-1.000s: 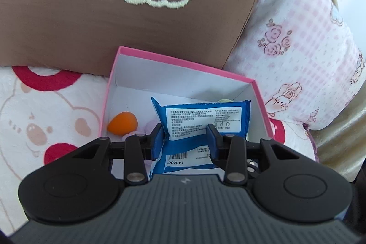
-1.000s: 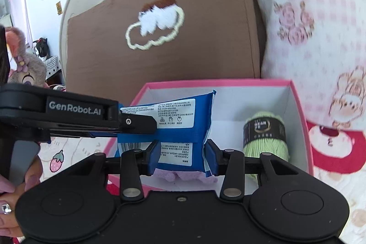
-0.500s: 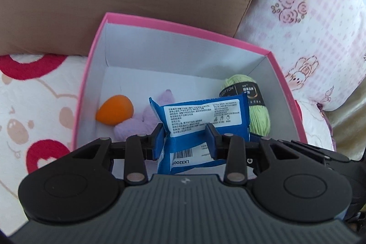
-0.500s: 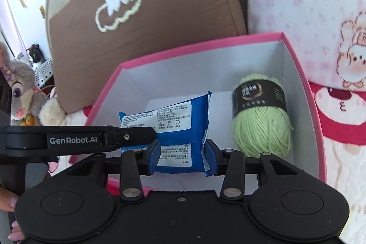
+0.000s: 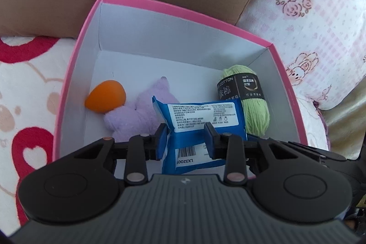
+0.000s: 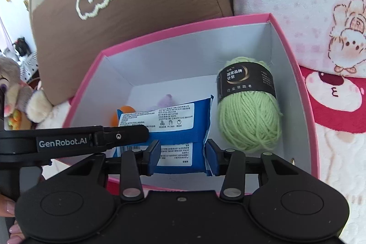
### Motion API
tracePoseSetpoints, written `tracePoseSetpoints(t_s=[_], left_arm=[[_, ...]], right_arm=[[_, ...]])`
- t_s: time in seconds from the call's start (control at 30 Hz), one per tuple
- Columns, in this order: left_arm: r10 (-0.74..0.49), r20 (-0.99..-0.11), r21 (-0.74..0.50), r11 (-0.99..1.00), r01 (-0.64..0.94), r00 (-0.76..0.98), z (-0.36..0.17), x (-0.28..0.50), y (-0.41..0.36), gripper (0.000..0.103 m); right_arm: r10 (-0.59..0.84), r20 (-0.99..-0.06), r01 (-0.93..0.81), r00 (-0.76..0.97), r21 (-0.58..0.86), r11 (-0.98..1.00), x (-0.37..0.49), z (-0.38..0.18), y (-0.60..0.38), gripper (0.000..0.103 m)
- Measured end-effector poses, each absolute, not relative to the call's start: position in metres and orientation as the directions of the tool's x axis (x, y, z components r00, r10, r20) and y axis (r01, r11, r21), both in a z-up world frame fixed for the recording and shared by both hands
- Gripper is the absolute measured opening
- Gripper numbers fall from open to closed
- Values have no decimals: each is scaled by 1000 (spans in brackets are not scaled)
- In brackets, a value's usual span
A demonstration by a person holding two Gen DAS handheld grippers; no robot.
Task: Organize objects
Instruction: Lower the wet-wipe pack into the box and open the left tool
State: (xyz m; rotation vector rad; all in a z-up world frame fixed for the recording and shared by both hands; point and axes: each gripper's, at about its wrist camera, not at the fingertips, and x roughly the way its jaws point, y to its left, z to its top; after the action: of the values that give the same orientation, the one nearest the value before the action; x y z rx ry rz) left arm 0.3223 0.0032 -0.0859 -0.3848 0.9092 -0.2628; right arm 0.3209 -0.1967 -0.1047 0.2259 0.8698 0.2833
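A blue wipes packet (image 5: 201, 120) with a white label is held over the open pink box (image 5: 183, 8). My left gripper (image 5: 185, 141) is shut on the packet's lower part. My right gripper (image 6: 181, 154) is shut on the same packet (image 6: 178, 129) from the other side, and the left gripper's black arm (image 6: 91, 141) crosses its left. Inside the box lie a green yarn ball (image 5: 249, 97) at the right, a purple plush toy (image 5: 141, 111) and an orange egg-shaped sponge (image 5: 106, 98) at the left. The yarn (image 6: 249, 111) also shows in the right wrist view.
The box (image 6: 306, 93) sits on a bed with a red-and-cream printed blanket (image 5: 27, 88). A brown cushion (image 6: 128, 10) stands behind the box and a pink checked pillow (image 5: 304, 15) leans at its right. A plush rabbit (image 6: 16, 88) sits far left.
Both grippers have moved forward and down with the packet, now low inside the box. The yarn, plush and orange sponge have come into fuller view.
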Motion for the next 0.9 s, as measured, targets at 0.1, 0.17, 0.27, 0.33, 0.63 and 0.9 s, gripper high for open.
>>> tracePoseSetpoints(t_s=[0.1, 0.17, 0.27, 0.33, 0.63, 0.9], left_arm=[[-388, -720, -442, 895, 51, 576, -93, 325, 5, 32], [-388, -724, -437, 898, 57, 570, -96, 325, 4, 31], [-384, -731, -427, 902, 61, 565, -99, 326, 3, 29], [-396, -725, -445, 894, 56, 563, -100, 326, 5, 29], [-367, -734, -392, 916, 86, 572, -104, 330, -5, 27], [-319, -745, -331, 939, 91, 585, -108, 334, -16, 24]], right_arm=[[320, -732, -154, 601, 286, 946, 324, -108, -195, 49], [312, -741, -165, 594, 268, 949, 326, -110, -193, 49], [312, -752, -180, 581, 255, 950, 327, -113, -192, 49], [304, -756, -177, 580, 248, 952, 328, -113, -193, 49], [268, -788, -157, 555, 217, 963, 335, -121, -193, 49], [250, -799, -141, 547, 206, 968, 338, -131, -195, 49]])
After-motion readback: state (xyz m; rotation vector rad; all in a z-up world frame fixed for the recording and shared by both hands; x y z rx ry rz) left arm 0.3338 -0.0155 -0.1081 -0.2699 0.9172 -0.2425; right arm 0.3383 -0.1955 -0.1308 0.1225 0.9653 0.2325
